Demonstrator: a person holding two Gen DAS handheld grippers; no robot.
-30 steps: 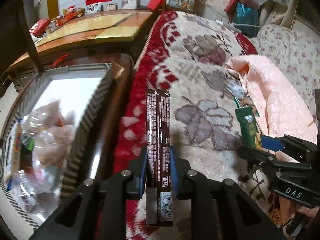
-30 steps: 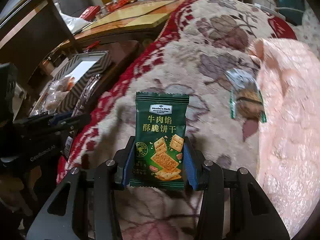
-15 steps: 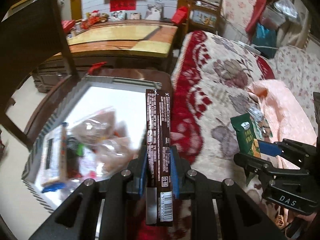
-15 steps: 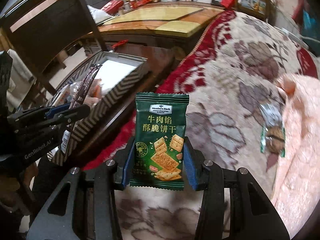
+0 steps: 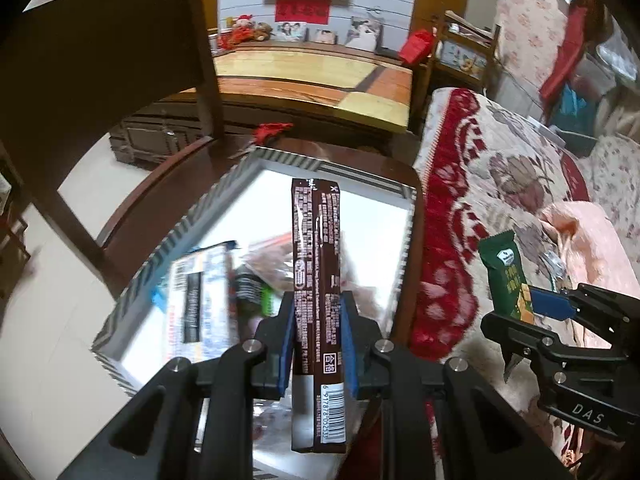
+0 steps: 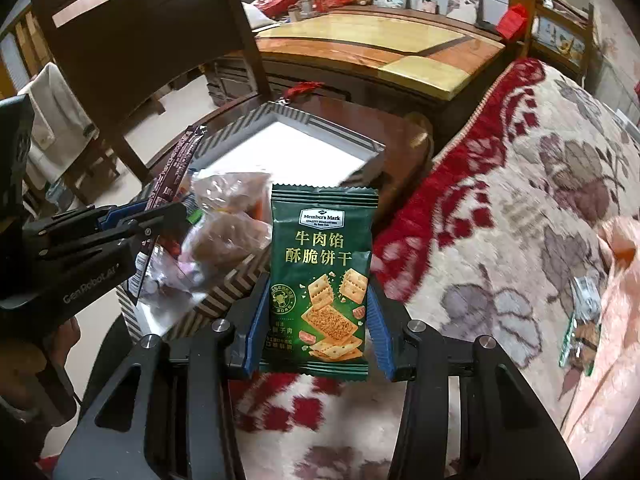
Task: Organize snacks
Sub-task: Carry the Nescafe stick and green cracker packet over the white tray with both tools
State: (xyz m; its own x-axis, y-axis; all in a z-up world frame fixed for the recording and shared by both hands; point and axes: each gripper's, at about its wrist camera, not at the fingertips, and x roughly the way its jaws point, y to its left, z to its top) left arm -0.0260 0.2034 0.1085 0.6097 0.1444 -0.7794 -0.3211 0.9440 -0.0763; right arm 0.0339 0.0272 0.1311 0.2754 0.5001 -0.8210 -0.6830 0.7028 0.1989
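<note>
With both grippers loaded and neither load released, the task reads as partly done. The striped box (image 5: 188,236) on the dark wooden stool (image 5: 160,184) already holds several snacks: a white-and-blue flat pack (image 5: 198,300) and clear bags of brownish items (image 6: 228,236), blurred in both views.

Left gripper (image 5: 317,344): jaws closed narrow on a long brown snack bar (image 5: 316,264), gripped near its lower end, bar upright, its top over the box interior. Judged close to a drop position.

Right gripper (image 6: 316,328): jaws closed on the sides of a green cracker packet (image 6: 322,276), held upright with the front facing the camera. It sits over the red edge of the floral blanket (image 6: 540,208), beside the box and not over it. It needs to travel left to reach the box.

Left to do, as far as visible: release both held items into the box, then collect a small green-edged packet (image 6: 582,324) lying on the blanket near the pink cloth (image 6: 608,340). Whether more snacks lie out of view cannot be told.

Surroundings: dark wooden chair (image 5: 100,52) behind the box; wooden table (image 5: 312,76) further back.

Obstacles: the two grippers are near each other at the box's right wall, so simultaneous drops risk contact. The near half of the box is crowded; the far half shows bare white floor.
</note>
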